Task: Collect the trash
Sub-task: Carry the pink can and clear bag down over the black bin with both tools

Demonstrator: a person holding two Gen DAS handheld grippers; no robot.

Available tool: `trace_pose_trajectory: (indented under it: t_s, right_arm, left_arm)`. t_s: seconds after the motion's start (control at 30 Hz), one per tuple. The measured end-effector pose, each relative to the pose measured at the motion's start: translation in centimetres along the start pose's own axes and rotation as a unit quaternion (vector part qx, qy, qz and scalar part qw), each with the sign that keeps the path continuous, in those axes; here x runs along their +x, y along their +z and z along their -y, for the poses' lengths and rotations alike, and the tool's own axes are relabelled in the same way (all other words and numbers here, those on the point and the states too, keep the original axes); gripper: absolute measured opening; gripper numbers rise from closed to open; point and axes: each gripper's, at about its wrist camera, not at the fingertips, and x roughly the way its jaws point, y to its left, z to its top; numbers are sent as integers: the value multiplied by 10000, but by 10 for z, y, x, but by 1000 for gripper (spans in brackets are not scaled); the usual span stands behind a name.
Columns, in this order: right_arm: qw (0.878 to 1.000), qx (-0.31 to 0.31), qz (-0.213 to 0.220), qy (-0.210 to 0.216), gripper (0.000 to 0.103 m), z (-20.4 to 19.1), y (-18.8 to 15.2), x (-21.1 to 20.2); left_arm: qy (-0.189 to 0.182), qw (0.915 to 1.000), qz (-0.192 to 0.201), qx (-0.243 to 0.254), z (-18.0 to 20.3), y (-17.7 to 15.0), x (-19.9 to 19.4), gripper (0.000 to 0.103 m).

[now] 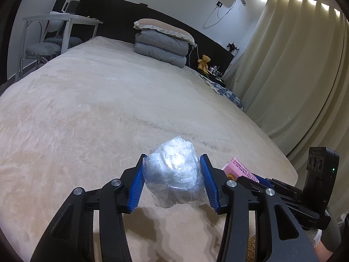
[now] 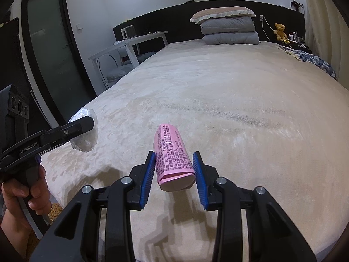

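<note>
**Two pieces of trash, both in your grippers, above the near end of the bed**

- Left gripper (image 1: 173, 176): your jaws pinch a crumpled clear plastic wrapper (image 1: 174, 174) between the blue pads (image 1: 137, 187). The wrapper bulges out ahead of the fingertips and hangs a little below them, clear of the bed (image 1: 87, 109). From the right wrist camera the same wrapper (image 2: 84, 135) shows at the far left, with your left hand (image 2: 24, 196) wrapped round the handle beneath it.
- Right gripper (image 2: 173, 172): your jaws are pressed against a pink package (image 2: 172, 155) printed with dark text. It lies lengthwise between the blue pads, its far end sticking out beyond the fingertips, its shadow on the cover below. In the left wrist view a corner of it (image 1: 236, 168) shows just right of the left gripper.
- Bed: beige plush cover, filling most of both views.
- Far end of the bed: folded grey quilts (image 2: 231, 32) with a pillow (image 2: 222, 13) on top.
- Far right: a teddy bear (image 2: 280, 31) against the dark headboard, and curtains (image 1: 283, 65) along the right side.
- Far left: a white table (image 2: 139, 41) with chairs beside the bed.
</note>
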Motion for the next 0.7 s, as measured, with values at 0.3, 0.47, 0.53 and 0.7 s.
trace_pose_trajectory:
  t_s: [0.3,0.47,0.53,0.7]
  right_arm:
    - [10000,58,73,22,37,-10,-26,-25]
    - [9998,138,115,50,37,-12,-38,-39]
    - [9997,170,134,68,37,-14,-44,-45]
    - [9996,206,159,76,37,-21,-59,-58]
  left_arm:
    - [-50,9999,62,104,12,-29,-29,47]
    - [-74,9999,90,103,16,-42,-44,47]
    - [-88,9999,97,104,18,-49,-50,47]
    - [-84,9998,75,189,23,-64,-64,47]
